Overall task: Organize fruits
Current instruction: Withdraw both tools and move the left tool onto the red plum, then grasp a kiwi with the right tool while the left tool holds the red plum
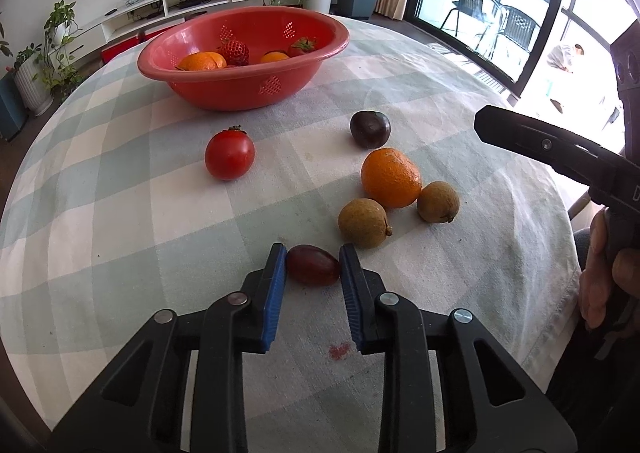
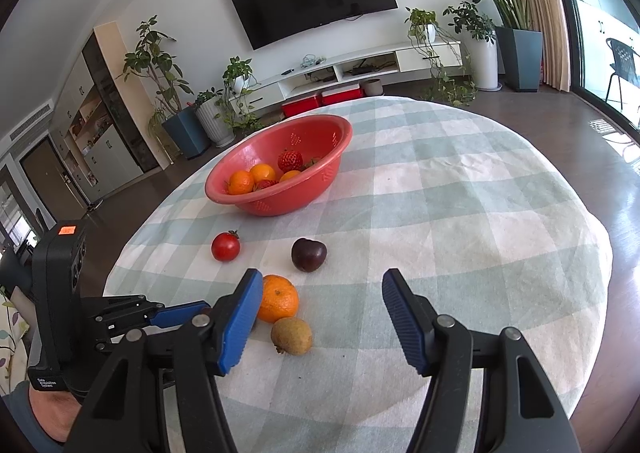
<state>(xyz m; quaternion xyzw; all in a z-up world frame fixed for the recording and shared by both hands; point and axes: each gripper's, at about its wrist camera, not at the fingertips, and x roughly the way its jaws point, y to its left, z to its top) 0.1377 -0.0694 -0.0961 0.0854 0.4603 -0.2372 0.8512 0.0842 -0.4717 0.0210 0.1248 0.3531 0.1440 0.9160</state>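
My left gripper (image 1: 313, 249) is shut on a dark red oval grape (image 1: 313, 265) that lies on the cloth, one blue pad at each end. Just beyond it are two brown longans (image 1: 363, 223) (image 1: 438, 201), an orange (image 1: 391, 177), a dark plum (image 1: 370, 129) and a red tomato (image 1: 229, 155). The red colander bowl (image 1: 240, 95) at the far side holds oranges and strawberries. My right gripper (image 2: 322, 277) hovers open over the cloth with nothing between its fingers; the orange (image 2: 278, 299) and one longan (image 2: 291, 335) sit by its left finger.
A round table carries a pale green checked cloth (image 1: 120, 213) with a small red stain (image 1: 338, 351). A hand (image 1: 608, 273) holds the right gripper's handle at the right edge. Bare cloth (image 2: 460, 233) lies to the right of the fruits. Beyond the table are floor, plants and a TV unit.
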